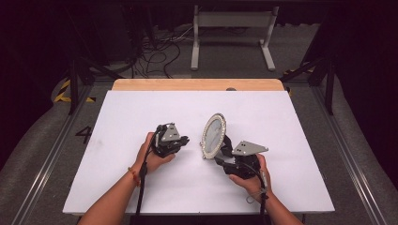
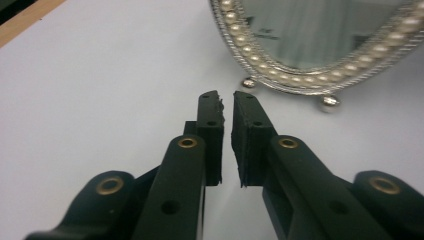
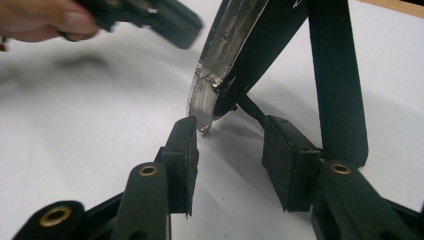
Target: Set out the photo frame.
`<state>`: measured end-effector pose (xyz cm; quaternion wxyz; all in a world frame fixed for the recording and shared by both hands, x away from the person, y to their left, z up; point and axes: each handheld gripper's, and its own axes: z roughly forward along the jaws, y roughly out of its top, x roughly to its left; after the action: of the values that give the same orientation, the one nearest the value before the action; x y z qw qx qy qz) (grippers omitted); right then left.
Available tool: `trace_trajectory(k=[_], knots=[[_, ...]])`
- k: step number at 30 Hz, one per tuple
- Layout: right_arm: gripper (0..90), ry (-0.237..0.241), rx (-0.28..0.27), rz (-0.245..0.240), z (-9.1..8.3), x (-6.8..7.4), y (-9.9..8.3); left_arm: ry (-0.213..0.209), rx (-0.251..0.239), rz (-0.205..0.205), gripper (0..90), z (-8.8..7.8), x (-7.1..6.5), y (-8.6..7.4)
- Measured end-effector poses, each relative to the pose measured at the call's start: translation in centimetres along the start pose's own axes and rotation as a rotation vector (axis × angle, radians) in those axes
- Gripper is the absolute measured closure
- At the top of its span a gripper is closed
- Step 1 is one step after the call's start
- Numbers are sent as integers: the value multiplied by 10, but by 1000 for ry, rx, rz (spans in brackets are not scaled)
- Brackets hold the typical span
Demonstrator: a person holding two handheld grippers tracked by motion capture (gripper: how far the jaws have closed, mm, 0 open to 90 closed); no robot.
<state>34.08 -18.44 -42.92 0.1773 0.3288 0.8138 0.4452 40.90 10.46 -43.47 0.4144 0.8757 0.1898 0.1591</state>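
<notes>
Two forearms enter from the near table edge. Left gripper point(image 1: 180, 139), black, hand-held, grey plate on top: jaws nearly together with a thin gap, nothing between them, tips pointing toward the frame's base and short of it. Right gripper point(image 1: 224, 154), black, hand-held: jaws apart, straddling the frame's lower edge and rear strut without pressing on either; whether the left pad point(image 3: 184, 150) touches the rim cannot be told. Oval silver picture frame with pearl-bead border point(image 1: 213, 136): stands upright, leaning back on a black easel strut point(image 3: 336, 75), on small ball feet point(image 2: 330, 100), between the two grippers near the table's middle. White table surface point(image 1: 141, 112), wooden strip point(image 1: 197, 84) along its far edge.
</notes>
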Motion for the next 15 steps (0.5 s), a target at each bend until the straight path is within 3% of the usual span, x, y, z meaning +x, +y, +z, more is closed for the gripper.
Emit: trace_trajectory(k=[3,6,10,12,15], knots=[[557,4,-5,20,4,1,0,3,23,46,804,-13,-11,-5],[544,6,9,7,5,4,0,3,30,68,793,-24,-21,-15],[519,22,11,-6,5,10,-2,-8,32,46,792,-38,-27,-32],[493,24,2,-9,7,15,0,14,67,60,789,-44,-31,-44],[465,14,-15,-8,12,20,5,31,67,43,774,-56,-33,-58]])
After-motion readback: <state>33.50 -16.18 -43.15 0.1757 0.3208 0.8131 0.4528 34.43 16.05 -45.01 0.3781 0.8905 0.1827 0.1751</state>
